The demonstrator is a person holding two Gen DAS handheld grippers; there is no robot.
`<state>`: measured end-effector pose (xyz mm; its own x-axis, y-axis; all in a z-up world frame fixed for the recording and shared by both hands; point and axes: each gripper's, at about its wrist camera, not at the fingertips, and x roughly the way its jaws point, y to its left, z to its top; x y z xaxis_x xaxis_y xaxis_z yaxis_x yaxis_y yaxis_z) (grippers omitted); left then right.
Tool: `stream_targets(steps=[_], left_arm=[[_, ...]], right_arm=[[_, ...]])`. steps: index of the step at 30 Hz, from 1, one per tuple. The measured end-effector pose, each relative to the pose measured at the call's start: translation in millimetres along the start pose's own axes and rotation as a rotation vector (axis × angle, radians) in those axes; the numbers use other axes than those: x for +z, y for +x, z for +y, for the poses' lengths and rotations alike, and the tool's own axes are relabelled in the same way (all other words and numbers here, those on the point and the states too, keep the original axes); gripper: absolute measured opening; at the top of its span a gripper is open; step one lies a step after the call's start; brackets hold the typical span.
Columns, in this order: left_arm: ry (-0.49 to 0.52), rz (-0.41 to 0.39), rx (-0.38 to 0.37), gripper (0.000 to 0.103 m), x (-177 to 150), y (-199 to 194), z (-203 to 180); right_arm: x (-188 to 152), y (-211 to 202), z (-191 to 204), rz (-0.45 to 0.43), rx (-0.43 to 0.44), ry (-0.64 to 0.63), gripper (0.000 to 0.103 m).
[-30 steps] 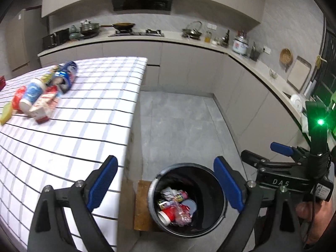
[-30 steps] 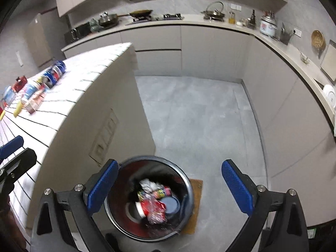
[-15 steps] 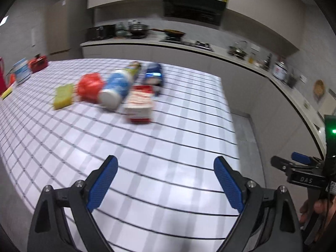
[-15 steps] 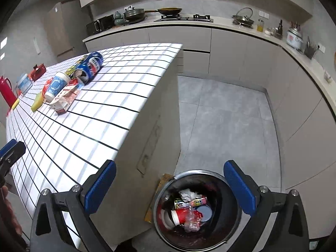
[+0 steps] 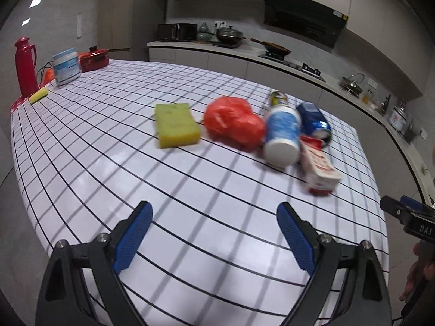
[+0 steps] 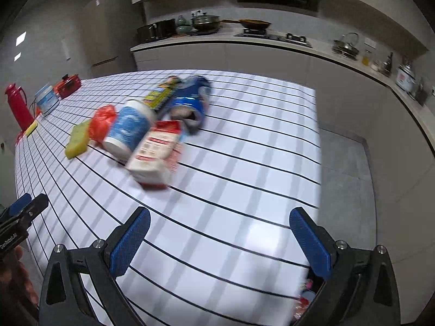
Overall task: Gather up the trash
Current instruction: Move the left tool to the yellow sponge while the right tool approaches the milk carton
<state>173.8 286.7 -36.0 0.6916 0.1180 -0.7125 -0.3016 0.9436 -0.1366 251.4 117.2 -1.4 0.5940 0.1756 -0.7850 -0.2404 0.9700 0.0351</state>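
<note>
From the left wrist, the left tool (image 5: 213, 235) is hovering over the checked worktop (image 5: 114, 168) with its blue pads spread wide and nothing between them. The trash is lying in a cluster at about one o'clock: a sponge (image 5: 176, 124), a red bag (image 5: 233, 123), a white-and-blue cup (image 5: 282, 135), a crushed blue can (image 5: 314, 121) and a red-and-white carton (image 5: 319, 168). The right tool's body at three o'clock is showing the letters "DAS".

From the right wrist, the right tool (image 6: 220, 240) is likewise gaping empty, with the carton (image 6: 156, 154) nearest, at eleven o'clock, touching the cup (image 6: 127, 130). Carton print is too blurred to read.

I judge both hands are reaching for fresh pieces; next, each tool needs to be lowering around one item, the carton being handiest for the right.
</note>
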Motion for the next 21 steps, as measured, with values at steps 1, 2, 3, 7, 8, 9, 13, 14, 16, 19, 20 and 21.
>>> stream_targets(steps=[1,2,3,7,8,9,13,14,16,19,20,21], left_arm=[[-0.001,0.003,0.003,0.093,4,5,5],[-0.001,0.006,0.005,0.093,8,11,11],[0.0,0.011,0.005,0.093,12,18,16],[0.006,0.032,0.009,0.093,29,50,31],[0.01,0.036,0.007,0.093,32,56,33],[0.018,0.044,0.005,0.093,37,66,34],[0.048,0.078,-0.004,0.093,48,93,33],[0.053,0.082,-0.006,0.093,50,97,32],[0.056,0.092,-0.011,0.093,56,109,31],[0.051,0.101,-0.018,0.093,67,120,31],[0.053,0.106,-0.017,0.093,70,124,30],[0.054,0.113,-0.016,0.093,73,127,31]], right_arm=[[4,6,11,0.003,0.005,-0.004,0.103],[8,11,20,0.007,0.007,-0.007,0.103],[11,17,29,0.012,0.008,-0.011,0.103],[19,38,52,0.036,0.005,-0.018,0.103],[20,44,56,0.041,-0.001,-0.019,0.103],[22,51,61,0.05,-0.009,-0.019,0.103],[25,77,68,0.088,-0.023,-0.002,0.103],[26,80,69,0.092,-0.026,0.001,0.103],[29,90,71,0.1,-0.037,0.01,0.103],[34,99,72,0.105,-0.047,0.024,0.103],[36,102,72,0.104,-0.05,0.026,0.103],[39,104,72,0.105,-0.057,0.028,0.103]])
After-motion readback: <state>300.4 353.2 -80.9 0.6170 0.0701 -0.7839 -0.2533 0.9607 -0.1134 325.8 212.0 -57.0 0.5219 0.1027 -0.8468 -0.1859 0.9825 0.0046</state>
